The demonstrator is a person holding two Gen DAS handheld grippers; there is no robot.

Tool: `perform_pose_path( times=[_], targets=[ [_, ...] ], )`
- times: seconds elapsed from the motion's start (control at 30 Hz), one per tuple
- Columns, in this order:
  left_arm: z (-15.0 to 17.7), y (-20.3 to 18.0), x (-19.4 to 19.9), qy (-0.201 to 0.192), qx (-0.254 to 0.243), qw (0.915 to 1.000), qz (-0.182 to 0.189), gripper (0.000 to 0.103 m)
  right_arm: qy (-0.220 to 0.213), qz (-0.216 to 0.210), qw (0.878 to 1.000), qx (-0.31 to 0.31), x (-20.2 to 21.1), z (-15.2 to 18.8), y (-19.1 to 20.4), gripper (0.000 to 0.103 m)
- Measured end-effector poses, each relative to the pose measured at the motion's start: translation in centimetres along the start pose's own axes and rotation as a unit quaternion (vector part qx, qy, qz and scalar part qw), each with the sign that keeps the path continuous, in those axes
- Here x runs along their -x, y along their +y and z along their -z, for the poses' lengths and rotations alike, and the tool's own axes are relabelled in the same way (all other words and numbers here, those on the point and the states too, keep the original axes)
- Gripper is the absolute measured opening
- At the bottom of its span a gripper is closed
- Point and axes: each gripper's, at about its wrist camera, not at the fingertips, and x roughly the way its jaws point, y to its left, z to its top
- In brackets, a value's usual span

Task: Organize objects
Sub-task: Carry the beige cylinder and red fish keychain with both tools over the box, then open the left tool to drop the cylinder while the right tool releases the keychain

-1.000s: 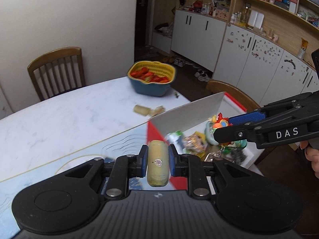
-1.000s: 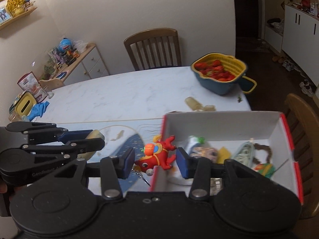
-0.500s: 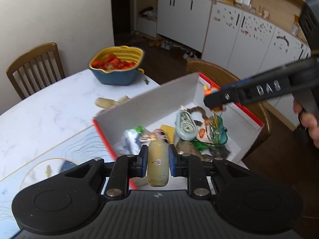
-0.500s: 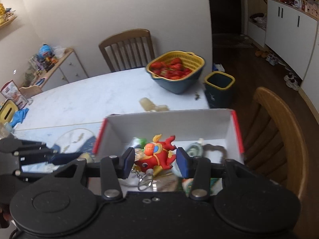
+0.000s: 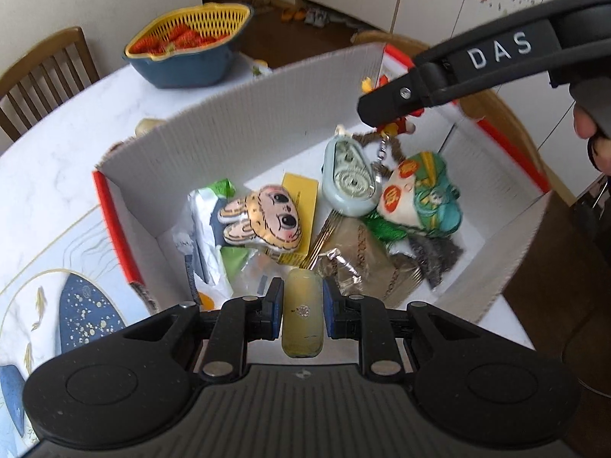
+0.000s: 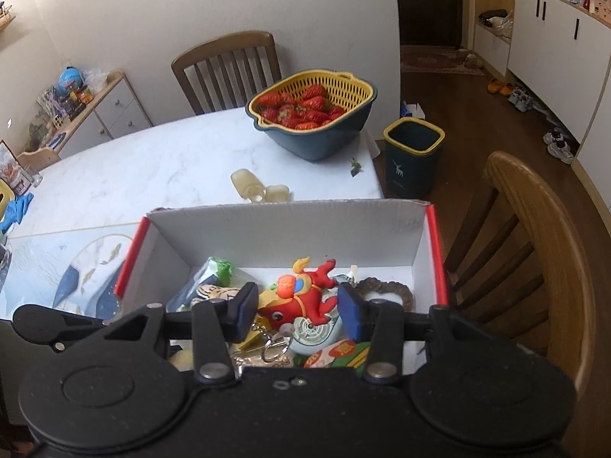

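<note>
We are holding a yellow tube (image 5: 301,313) and red toy (image 6: 301,299) clamped over the box (image 6: 290,229); releasing low, onto bare spots.

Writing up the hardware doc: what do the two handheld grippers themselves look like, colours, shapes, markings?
Both are matte black plastic. The left gripper has a ribbed body, two round discs, silver pivot screws on the linkage arms and blue finger pads. The right gripper has the same build; in the left wrist view its finger arm carries white "DAS" lettering. No cables or sleeves visible.
</note>
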Motion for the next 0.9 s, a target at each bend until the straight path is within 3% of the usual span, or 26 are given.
perform_pose_path(
  times=[0.27, 0.33, 0.9],
  targets=[
    [-0.3, -0.3, -3.0, 0.044, -0.009, 0.999, -0.01, 0.021, 0.03, -0.004, 0.999, 0.012, -3.6, -0.3, -0.1, 0.044],
    [-0.3, -0.2, -3.3, 0.048, -0.007, 0.9988, -0.007, 0.021, 0.038, -0.01, 0.999, 0.01, -4.3, -0.3, -0.2, 0.035],
    [-0.5, 0.2, -4.2, 0.054, 0.006, 0.9985, -0.004, 0.021, 0.044, -0.016, 0.999, 0.004, -5.6, 0.2, -1.1, 0.045]
  ],
)
